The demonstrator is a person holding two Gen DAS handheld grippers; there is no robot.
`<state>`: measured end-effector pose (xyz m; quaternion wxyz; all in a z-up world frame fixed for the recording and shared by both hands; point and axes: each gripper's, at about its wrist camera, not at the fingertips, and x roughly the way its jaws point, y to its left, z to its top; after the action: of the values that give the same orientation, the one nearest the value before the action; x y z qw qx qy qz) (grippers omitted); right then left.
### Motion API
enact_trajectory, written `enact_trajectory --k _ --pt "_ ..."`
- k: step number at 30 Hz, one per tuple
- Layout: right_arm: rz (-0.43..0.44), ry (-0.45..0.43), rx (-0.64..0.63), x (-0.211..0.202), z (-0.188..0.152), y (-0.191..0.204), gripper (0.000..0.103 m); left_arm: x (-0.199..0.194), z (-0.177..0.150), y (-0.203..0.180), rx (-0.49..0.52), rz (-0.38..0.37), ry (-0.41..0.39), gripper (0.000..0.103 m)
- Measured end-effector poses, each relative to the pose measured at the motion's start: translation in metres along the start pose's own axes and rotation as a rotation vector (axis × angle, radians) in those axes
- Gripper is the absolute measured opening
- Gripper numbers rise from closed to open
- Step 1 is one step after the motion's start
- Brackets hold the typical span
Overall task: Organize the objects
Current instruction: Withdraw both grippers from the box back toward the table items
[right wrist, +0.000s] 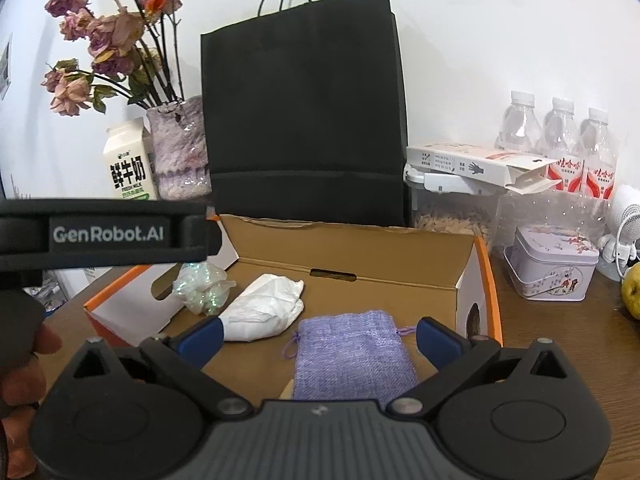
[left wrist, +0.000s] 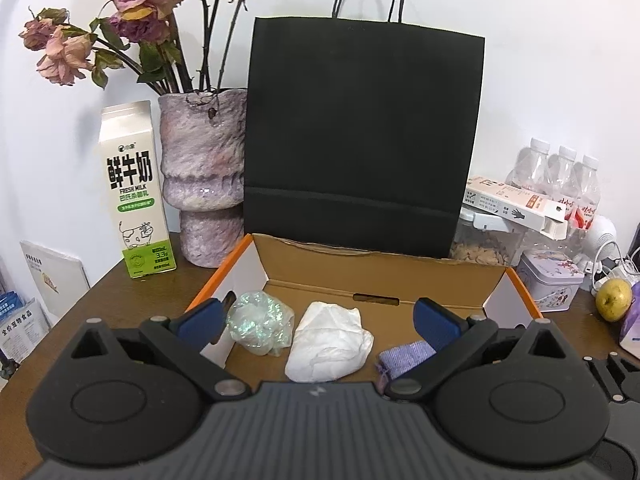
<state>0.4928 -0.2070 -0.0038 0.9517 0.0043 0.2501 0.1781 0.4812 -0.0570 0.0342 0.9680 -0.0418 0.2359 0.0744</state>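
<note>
An open cardboard box point(left wrist: 380, 276) point(right wrist: 360, 256) with orange edges sits on the brown table. Inside lie an iridescent plastic bundle point(left wrist: 260, 322) point(right wrist: 202, 286), a crumpled white bag point(left wrist: 330, 342) point(right wrist: 264, 306) and a purple woven pouch point(left wrist: 404, 356) point(right wrist: 352, 356). My left gripper point(left wrist: 318, 324) is open and empty, held over the box's near side. My right gripper point(right wrist: 318, 338) is open and empty, its fingers either side of the pouch's near end. The left gripper's body point(right wrist: 108, 234) shows at the left of the right wrist view.
A black paper bag point(left wrist: 360, 140) point(right wrist: 304, 120) stands behind the box. A milk carton point(left wrist: 134, 192) and a vase of dried roses point(left wrist: 204, 168) stand at back left. Water bottles point(right wrist: 560, 140), a white carton point(right wrist: 480, 164), a tin point(right wrist: 552, 268) and a yellow-green apple point(left wrist: 614, 298) are at right.
</note>
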Motion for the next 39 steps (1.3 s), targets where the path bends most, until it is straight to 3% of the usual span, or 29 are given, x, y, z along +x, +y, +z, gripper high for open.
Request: enact_trajectory --k 17,39 --pt "-0.031 -0.051 -0.064 -0.056 -0.002 0.010 0.103 -0.062 -0.007 0.026 -0.015 -0.041 -0.045 0.103" --pt "-0.007 -0.100 -0.117 -0.152 -0.056 0.032 0.103 -0.148 -0.059 0.060 -0.008 -0.061 -0.026 0.103"
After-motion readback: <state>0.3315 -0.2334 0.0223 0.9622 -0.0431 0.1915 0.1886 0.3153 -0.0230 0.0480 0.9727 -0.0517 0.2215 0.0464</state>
